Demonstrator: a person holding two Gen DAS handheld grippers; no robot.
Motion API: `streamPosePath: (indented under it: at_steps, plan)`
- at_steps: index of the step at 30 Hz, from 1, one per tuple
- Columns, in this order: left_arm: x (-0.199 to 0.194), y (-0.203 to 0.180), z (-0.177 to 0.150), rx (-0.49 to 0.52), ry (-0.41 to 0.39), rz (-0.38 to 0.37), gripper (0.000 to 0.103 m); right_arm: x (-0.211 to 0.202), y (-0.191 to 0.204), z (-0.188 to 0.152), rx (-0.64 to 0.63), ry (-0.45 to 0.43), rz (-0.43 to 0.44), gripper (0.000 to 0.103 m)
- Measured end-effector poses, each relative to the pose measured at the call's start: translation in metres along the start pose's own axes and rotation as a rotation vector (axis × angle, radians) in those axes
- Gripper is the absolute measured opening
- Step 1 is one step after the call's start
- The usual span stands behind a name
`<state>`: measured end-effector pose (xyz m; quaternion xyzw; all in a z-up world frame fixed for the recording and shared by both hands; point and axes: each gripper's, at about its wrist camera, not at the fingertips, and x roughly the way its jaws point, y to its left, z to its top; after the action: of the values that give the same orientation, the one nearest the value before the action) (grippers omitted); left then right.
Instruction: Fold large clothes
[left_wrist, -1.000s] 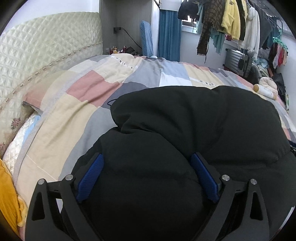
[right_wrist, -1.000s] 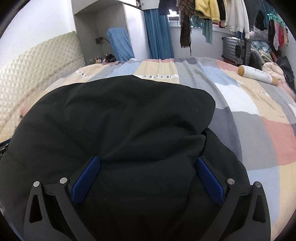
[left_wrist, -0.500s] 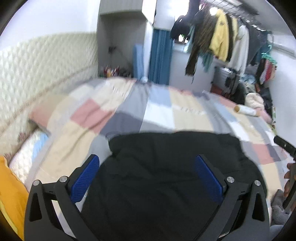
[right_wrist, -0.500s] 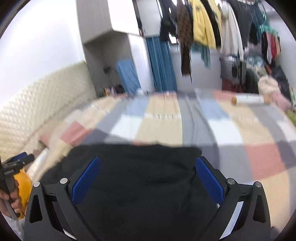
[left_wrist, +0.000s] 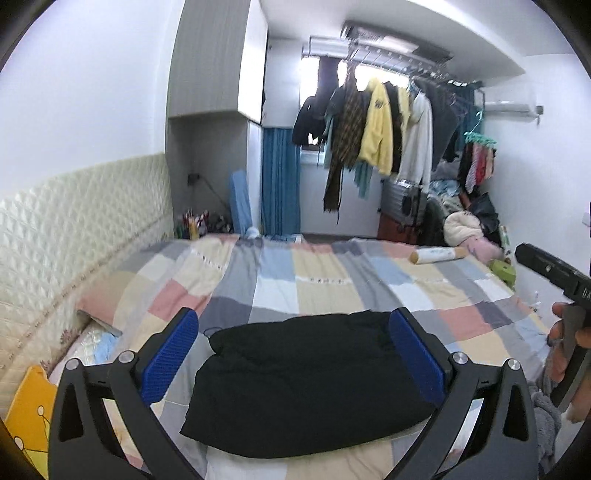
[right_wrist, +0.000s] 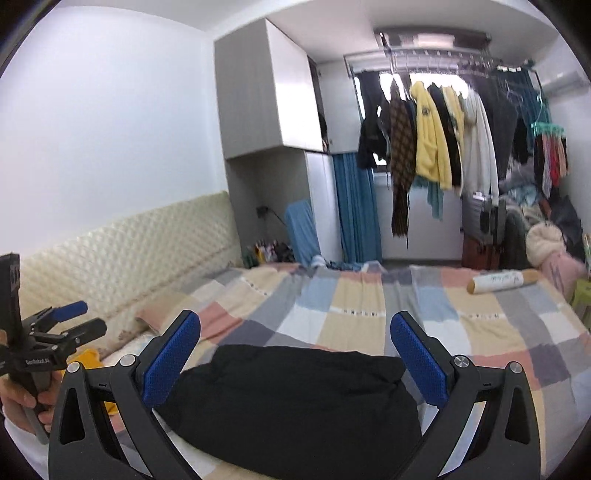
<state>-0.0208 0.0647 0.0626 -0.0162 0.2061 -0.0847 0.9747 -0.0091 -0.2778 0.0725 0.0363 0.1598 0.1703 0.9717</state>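
Observation:
A black padded garment (left_wrist: 306, 380) lies folded into a compact block on the patchwork bedspread (left_wrist: 325, 273), near the bed's front edge; it also shows in the right wrist view (right_wrist: 295, 402). My left gripper (left_wrist: 293, 350) is open and empty, held above and in front of the garment. My right gripper (right_wrist: 295, 354) is open and empty too, raised clear of the garment. The left gripper also shows at the left edge of the right wrist view (right_wrist: 62, 325). The right gripper's body shows at the right edge of the left wrist view (left_wrist: 554, 269).
A quilted cream headboard (left_wrist: 74, 229) runs along the left. A rolled white tube (left_wrist: 437, 254) lies at the bed's far right. Hanging clothes (left_wrist: 380, 136) fill a rail at the back. A yellow item (left_wrist: 26, 402) sits at the left front. Pillows lie by the headboard.
Both grippers have lifted up and back off the black garment, from pressing down on it to hovering above. The garment stays folded on the bed.

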Motion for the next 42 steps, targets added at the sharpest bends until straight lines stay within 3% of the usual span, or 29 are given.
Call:
streamPosePath:
  at_steps: [11, 17, 30, 42]
  plan:
    - [-0.063, -0.019, -0.022, -0.021, -0.069, -0.058, 0.103, -0.056, 0.035, -0.034, -0.020, -0.066, 0.052, 0.103]
    - [-0.070, -0.020, -0.047, -0.037, -0.069, -0.062, 0.103, -0.065, 0.044, -0.065, -0.011, -0.055, 0.038, 0.103]
    - [-0.052, -0.023, -0.100, -0.097, 0.014, -0.049, 0.103, -0.064, 0.039, -0.120, 0.031, -0.002, -0.055, 0.103]
    - [-0.028, -0.019, -0.140, -0.133, 0.096, -0.010, 0.103, -0.043, 0.028, -0.168, 0.058, 0.100, -0.115, 0.103]
